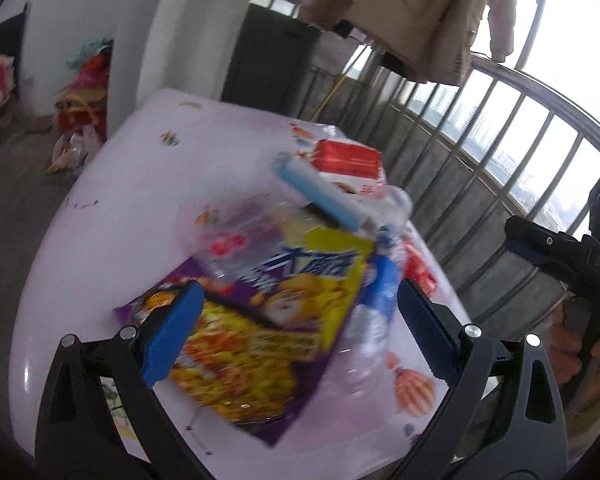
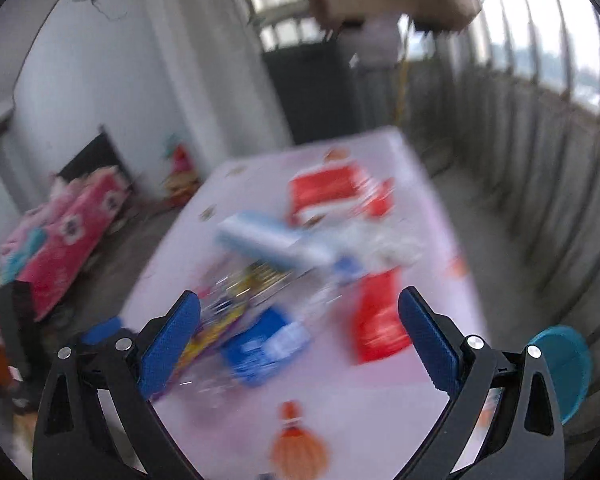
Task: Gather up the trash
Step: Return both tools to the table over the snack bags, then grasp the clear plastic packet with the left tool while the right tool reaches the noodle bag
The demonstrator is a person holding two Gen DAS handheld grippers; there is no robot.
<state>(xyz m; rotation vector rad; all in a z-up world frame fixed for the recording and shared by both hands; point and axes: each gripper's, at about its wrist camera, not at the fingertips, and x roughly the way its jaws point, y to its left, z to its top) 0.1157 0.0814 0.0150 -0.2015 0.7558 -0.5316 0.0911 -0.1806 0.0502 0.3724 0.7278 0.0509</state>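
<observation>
A heap of trash lies on the table with the pale pink cloth (image 1: 140,184). Nearest is a purple and yellow snack bag (image 1: 260,320), with a clear bottle with a blue label (image 1: 376,300) to its right. Behind them are a light blue roll (image 1: 320,192), a red and white pack (image 1: 348,160) and a red wrapper (image 1: 420,272). My left gripper (image 1: 300,320) hangs open over the snack bag, holding nothing. In the blurred right wrist view my right gripper (image 2: 300,328) is open above the bottle (image 2: 264,348) and the red wrapper (image 2: 380,320). A hand (image 1: 568,344) holds it at the table's right side.
Jackets (image 1: 412,12) hang above the far end of the table. A barred railing (image 1: 520,120) runs along the right, with a dark cabinet (image 1: 272,60) behind. Colourful bags (image 1: 84,92) lie on the floor at left, near pink bedding (image 2: 68,236). A teal stool (image 2: 564,368) stands at the right.
</observation>
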